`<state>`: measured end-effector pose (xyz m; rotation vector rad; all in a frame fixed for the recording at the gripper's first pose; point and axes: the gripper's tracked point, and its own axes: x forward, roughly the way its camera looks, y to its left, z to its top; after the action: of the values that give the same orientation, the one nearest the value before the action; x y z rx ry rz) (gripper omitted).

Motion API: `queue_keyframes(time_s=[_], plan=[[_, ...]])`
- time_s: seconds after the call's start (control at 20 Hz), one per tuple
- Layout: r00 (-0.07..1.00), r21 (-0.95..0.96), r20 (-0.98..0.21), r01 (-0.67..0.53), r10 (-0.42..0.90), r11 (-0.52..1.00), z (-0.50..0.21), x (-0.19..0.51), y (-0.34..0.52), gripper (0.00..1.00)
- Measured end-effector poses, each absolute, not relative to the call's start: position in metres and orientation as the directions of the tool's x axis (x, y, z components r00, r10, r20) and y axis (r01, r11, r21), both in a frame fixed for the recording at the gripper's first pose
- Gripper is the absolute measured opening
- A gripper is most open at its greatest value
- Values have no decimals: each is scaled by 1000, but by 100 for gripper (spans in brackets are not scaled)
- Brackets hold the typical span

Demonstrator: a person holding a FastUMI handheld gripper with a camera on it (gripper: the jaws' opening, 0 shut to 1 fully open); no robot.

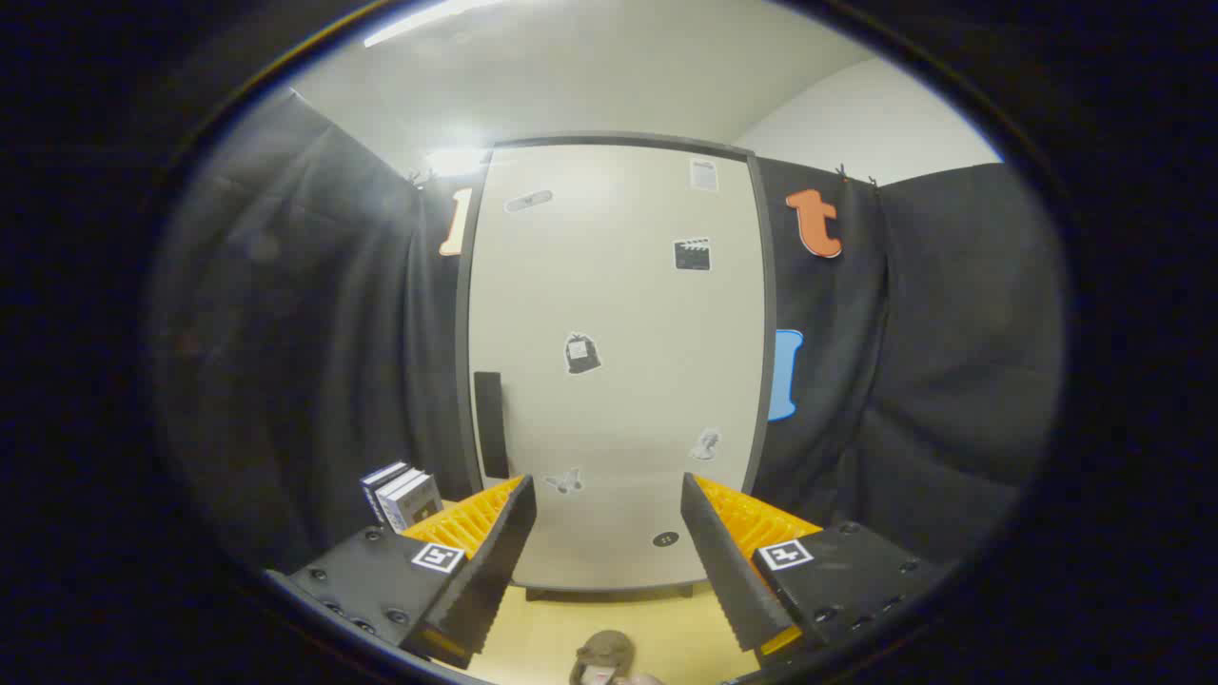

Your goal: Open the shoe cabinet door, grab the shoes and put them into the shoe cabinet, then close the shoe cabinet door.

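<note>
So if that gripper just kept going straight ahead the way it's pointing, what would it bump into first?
Probably the closed shoe cabinet door. The gripper is open with nothing between its fingers, and it points at the door's lower part, right of the dark handle. Depth is hard to judge, but the way there looks free.

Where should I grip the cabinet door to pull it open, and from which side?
Grip the dark vertical handle near the left edge of the closed cabinet door. It is a narrow upright bar, so come straight on with the fingers level, one on each side of it. The gripper is open, with nothing between its fingers, and aimed right of the handle, so it likely needs shifting left first.
</note>
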<state>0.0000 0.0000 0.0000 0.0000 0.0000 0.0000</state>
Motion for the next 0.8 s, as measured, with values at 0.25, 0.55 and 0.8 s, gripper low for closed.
queue_keyframes(time_s=[0.25, 0.55, 0.8], plan=[[999, 1, 36, -21, 21, 1000, 8, 1, 6, 96], [998, 20, 50, -38, 37, 999, 13, 1, 5, 96], [997, 36, 56, -55, 53, 998, 15, 3, 2, 96]])
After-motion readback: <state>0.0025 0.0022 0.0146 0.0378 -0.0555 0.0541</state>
